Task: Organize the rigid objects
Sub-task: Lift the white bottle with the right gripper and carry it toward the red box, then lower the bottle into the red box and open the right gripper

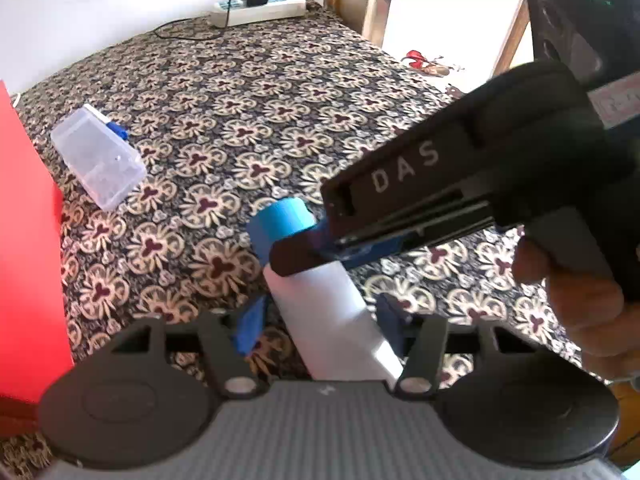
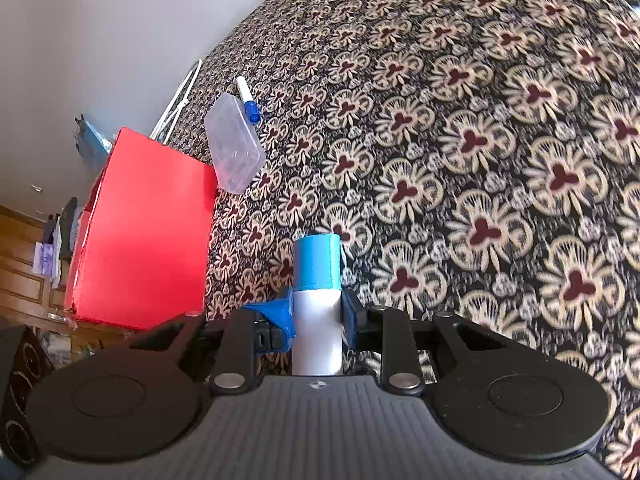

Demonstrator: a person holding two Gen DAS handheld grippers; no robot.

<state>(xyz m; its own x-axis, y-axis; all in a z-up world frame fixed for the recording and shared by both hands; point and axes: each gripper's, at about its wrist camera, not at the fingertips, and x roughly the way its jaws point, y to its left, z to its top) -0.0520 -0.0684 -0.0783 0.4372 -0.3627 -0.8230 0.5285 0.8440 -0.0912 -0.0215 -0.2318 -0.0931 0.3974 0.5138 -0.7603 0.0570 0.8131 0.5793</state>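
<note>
the right claw (image 2: 316, 320) is closed on a white bottle with a blue cap (image 2: 317, 280), its blue fingers pressed against the white body just under the cap. in the left wrist view the same bottle (image 1: 320, 304) runs up between the left claw (image 1: 320, 320) fingers; the blue pads (image 1: 250, 328) there stand a little apart from the white body, so the left claw looks part-way wide and not gripping. the right claw (image 1: 316, 248) comes in from the right side of that view, a person's hand (image 1: 576, 300) on its black handle, its black finger lying across the bottle just below the cap.

the bottle is held above a bed covered with a dark floral cloth (image 2: 480, 140). taking the bottle as the landmark, a red box (image 2: 144, 232) stands to its left at the edge of the bed. a clear plastic case (image 2: 236, 148) lies beyond the bottle and to its left, just beside the top of the red box. a white marker with a blue cap (image 2: 247, 100) lies just past the case. in the left wrist view a white power strip (image 1: 260, 8) with a black charger plugged in sits far beyond the bottle, at the far edge of the bed.
</note>
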